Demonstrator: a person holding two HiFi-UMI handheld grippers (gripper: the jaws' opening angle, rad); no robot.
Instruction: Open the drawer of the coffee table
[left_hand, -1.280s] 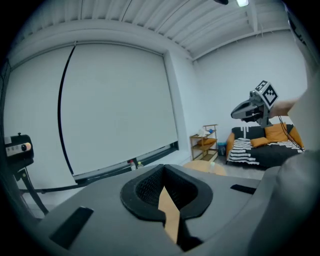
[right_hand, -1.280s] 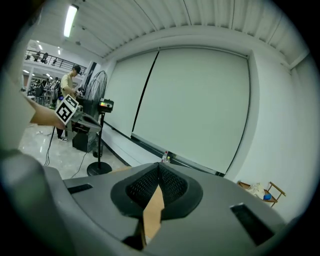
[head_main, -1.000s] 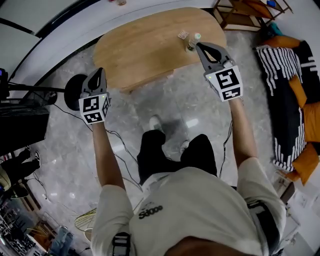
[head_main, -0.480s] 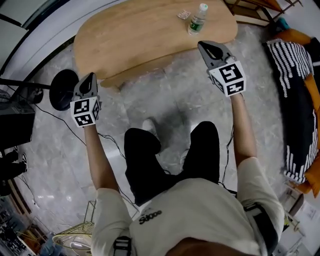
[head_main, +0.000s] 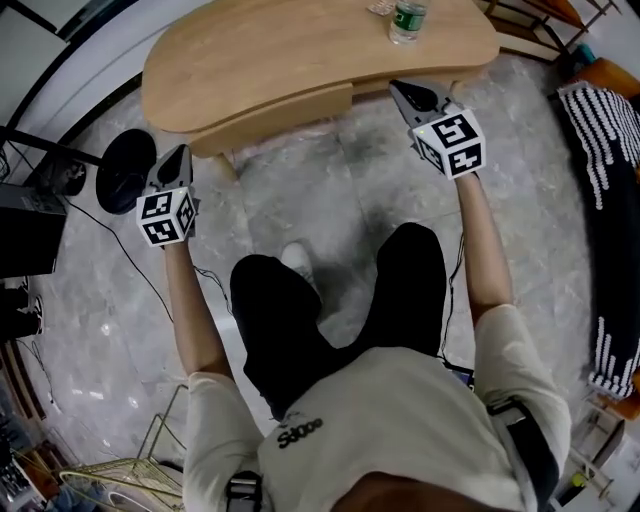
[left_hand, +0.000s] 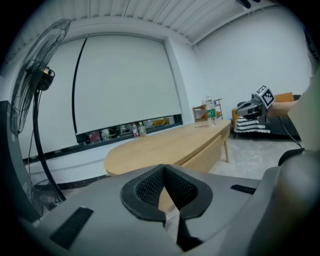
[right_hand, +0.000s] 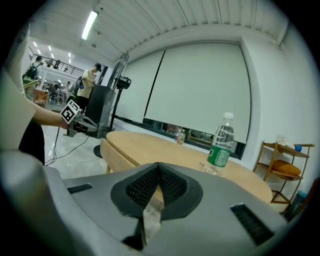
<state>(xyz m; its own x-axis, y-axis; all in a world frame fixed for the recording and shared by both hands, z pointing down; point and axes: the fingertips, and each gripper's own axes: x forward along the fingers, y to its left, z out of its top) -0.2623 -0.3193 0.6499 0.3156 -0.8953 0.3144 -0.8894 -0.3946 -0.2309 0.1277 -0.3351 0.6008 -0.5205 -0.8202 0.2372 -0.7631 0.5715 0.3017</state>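
The oval wooden coffee table fills the top of the head view, and its drawer front runs along the near edge, closed. My left gripper is shut and empty, short of the table's left end, beside the table leg. My right gripper is shut and empty too, its tip at the table's near edge right of the drawer. In the left gripper view the shut jaws face the table. The right gripper view looks over its shut jaws across the tabletop.
A green-labelled water bottle and a small wrapper stand on the table's right end. A fan's round base and cables lie on the floor at left. A striped cushion lies right. A wooden shelf stands behind; a person stands far off.
Both grippers have come down from above the tabletop to about the level of the table's edge. The person has crouched lower, and the table fills more of the view's top.
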